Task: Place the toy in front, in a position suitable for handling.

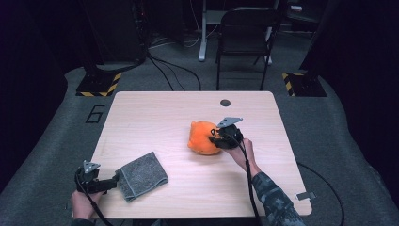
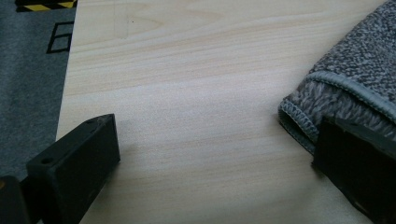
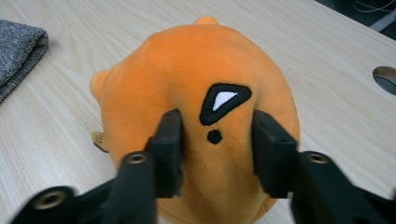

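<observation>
1. The left gripper (image 1: 109,182) lies low at the table's (image 1: 155,113) near left corner, pointing toward the right. Its jaws stand wide apart with bare wood between them. In the left gripper view, one jaw rests against the folded edge of the grey towel (image 2: 355,79), and the other is well clear of it over the tabletop (image 2: 196,93).
2. The left hand (image 1: 82,203) grips the gripper's body from the near edge of the table, forearm coming in at the bottom.
3. The grey towel (image 1: 141,175) lies flat just to the right of that gripper, near the front edge.
4. The orange plush toy (image 1: 203,137) sits near the middle of the table, well apart from the towel.
5. The right gripper (image 1: 215,137) is at the toy's right side. In the right gripper view its jaws are partly open, pressed into the plush (image 3: 201,93) on either side of a black stitched mark, with a fold of fabric between them.
6. The right hand (image 1: 242,151) holds that gripper from behind, the patterned sleeve (image 1: 275,197) slanting in from the bottom right.
</observation>
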Available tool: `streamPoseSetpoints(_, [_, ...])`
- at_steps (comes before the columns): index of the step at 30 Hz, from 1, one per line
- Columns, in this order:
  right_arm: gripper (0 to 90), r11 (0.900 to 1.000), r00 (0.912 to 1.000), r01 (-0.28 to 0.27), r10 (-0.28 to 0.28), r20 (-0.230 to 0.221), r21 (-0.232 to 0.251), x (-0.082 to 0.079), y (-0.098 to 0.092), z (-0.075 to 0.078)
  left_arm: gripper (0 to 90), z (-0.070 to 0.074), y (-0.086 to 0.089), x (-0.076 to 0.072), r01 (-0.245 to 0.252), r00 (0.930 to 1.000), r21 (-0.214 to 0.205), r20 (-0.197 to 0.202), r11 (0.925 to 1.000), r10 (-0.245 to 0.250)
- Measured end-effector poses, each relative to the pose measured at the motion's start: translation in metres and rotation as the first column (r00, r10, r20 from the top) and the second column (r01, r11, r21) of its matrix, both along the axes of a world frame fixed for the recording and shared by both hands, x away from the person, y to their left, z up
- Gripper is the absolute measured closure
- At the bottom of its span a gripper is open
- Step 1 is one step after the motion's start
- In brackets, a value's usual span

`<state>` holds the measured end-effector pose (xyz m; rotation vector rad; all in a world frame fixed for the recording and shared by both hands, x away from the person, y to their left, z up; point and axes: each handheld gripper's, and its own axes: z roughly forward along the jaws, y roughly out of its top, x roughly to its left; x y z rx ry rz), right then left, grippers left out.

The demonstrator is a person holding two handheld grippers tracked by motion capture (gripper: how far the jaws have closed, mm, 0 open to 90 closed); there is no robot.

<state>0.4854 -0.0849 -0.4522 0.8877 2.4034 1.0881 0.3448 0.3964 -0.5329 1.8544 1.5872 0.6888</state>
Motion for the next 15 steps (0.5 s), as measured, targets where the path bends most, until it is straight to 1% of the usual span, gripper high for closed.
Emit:
streamPoseSetpoints(2, [33.7, 0.9993, 0.9998, 0.021, -0.021, -0.003, 0.03, -0.001, -0.002, 0.002, 0.0, 0.0, 0.0, 0.0, -0.003, 1.0, 0.0, 0.0, 1.0, 0.003])
streamPoseSetpoints(3, [26.8, 0.9989, 0.9996, 0.027, -0.027, 0.009, 0.039, -0.002, -0.004, 0.004, 0.0, 0.001, 0.0, 0.0, -0.003, 1.0, 0.001, -0.007, 1.0, 0.003])
streamPoseSetpoints(5, [19.2, 0.9972, 0.9995, 0.031, -0.031, 0.006, 0.067, -0.004, -0.007, 0.008, 0.0, 0.001, 0.001, -0.001, -0.007, 1.0, 0.001, -0.007, 1.0, 0.007])
streamPoseSetpoints(7, [15.0, 0.9964, 0.9994, 0.034, -0.034, 0.003, 0.077, -0.007, -0.011, 0.012, 0.0, 0.0, 0.001, -0.001, -0.007, 1.0, -0.002, -0.001, 1.0, 0.007])
streamPoseSetpoints(8, [14.0, 0.9969, 0.9996, 0.026, -0.026, 0.005, 0.074, -0.008, -0.014, 0.014, 0.0, 0.0, 0.002, -0.001, -0.004, 1.0, -0.002, 0.001, 1.0, 0.004])
streamPoseSetpoints(9, [12.8, 0.9967, 0.9997, 0.024, -0.024, 0.0, 0.077, -0.01, -0.017, 0.015, 0.0, 0.001, 0.002, -0.001, -0.009, 0.9999, -0.004, -0.009, 1.0, 0.009])
streamPoseSetpoints(11, [9.9, 0.9966, 0.9995, 0.029, -0.027, -0.015, 0.077, -0.015, -0.024, 0.019, 0.0, 0.003, 0.004, -0.002, -0.009, 0.9999, -0.009, -0.01, 0.9999, 0.009])
streamPoseSetpoints(12, [8.7, 0.9967, 0.9994, 0.03, -0.028, -0.02, 0.075, -0.017, -0.028, 0.02, 0.0, 0.005, 0.004, -0.002, -0.014, 0.9999, -0.013, -0.005, 0.9998, 0.014])
streamPoseSetpoints(14, [7.5, 0.9967, 0.999, 0.035, -0.033, -0.03, 0.073, -0.022, -0.037, 0.023, 0.0, 0.012, 0.005, -0.003, -0.01, 0.9999, -0.024, 0.004, 0.9997, 0.01])
streamPoseSetpoints(15, [6.9, 0.9964, 0.9986, 0.043, -0.041, -0.034, 0.074, -0.024, -0.042, 0.025, 0.0, 0.016, 0.004, -0.004, -0.009, 0.9998, -0.029, 0.016, 0.9995, 0.009])
